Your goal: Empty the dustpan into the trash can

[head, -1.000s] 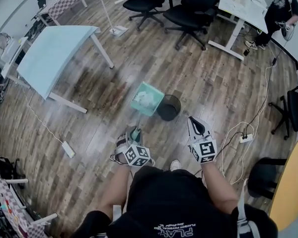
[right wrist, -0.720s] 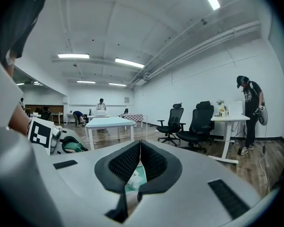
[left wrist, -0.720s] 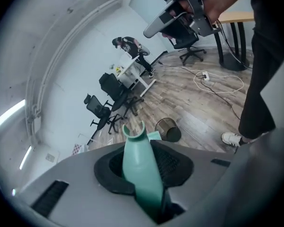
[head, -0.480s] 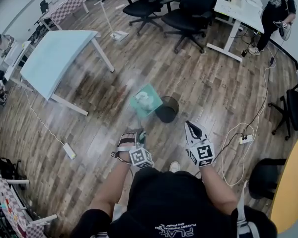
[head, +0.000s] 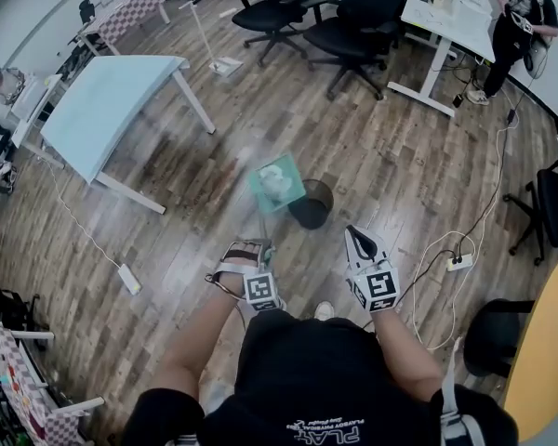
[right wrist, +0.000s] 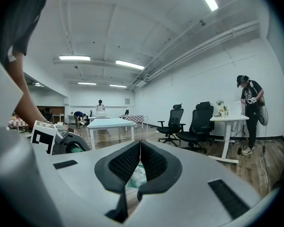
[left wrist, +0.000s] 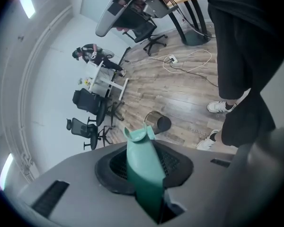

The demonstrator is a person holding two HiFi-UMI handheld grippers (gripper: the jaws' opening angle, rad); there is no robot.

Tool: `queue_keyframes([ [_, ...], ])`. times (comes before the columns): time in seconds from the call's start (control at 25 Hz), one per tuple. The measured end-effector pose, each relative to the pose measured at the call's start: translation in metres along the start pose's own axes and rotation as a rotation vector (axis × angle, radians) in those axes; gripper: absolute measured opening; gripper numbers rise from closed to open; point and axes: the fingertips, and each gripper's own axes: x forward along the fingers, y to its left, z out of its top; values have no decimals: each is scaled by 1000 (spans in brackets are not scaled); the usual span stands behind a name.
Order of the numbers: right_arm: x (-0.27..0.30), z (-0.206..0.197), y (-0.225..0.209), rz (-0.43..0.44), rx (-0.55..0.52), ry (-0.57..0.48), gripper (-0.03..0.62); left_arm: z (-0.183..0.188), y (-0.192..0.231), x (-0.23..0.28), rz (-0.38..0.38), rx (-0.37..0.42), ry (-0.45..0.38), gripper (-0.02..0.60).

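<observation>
Dustpan (head: pixel 277 182), teal, is carried at the end of its long handle (left wrist: pixel 143 167), which the left gripper (head: pixel 249 249) clamps between its pads. In the head view the pan sits at the upper-left rim of the black trash can (head: pixel 312 203) and is not yet centred over the opening. How high it is above the can cannot be read. White crumpled waste (head: pixel 275 180) lies in the pan. The right gripper (head: pixel 358 240) is clenched on nothing, pointing roughly level beside the left.

Hazards from this position:
- Tipping before the pan's lip is over the opening would probably drop the waste on the wooden floor (head: pixel 400 156).
- The grip is far from the load. The handle may twist between the pads and the pan may roll early.
- The waste looks light and may drift past the rim if poured from too high.
- The pan edge may strike the can, which stands free and could tip or slide.
</observation>
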Motion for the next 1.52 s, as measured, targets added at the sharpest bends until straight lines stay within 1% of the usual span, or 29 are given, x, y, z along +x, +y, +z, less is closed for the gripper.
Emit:
queue_keyframes([
  [0.16,-1,2,-3,-2,-3,-6,23,11,-1,1,-13,58,-7,101],
  [0.44,-3,2,-5,-1,-1,-16,23,30,-10,3,-46,214,-20,100],
  [0.72,-8,0,-9,-12,2,-19,25,42,-28,2,-71,274,-21,98],
  [1.0,-11,2,-12,-15,2,-24,23,59,-56,0,-109,385,-42,100],
  [1.2,-14,2,-9,-14,4,-27,23,66,-81,7,-145,508,-63,100],
  [1.32,-17,-1,-9,-15,6,-23,23,71,-85,8,-145,563,-68,100],
  [1.48,-20,-4,-11,-21,13,-19,24,77,-101,7,-151,670,-90,100],
  [1.52,-20,-5,-11,-22,14,-20,25,76,-105,7,-155,687,-94,100],
])
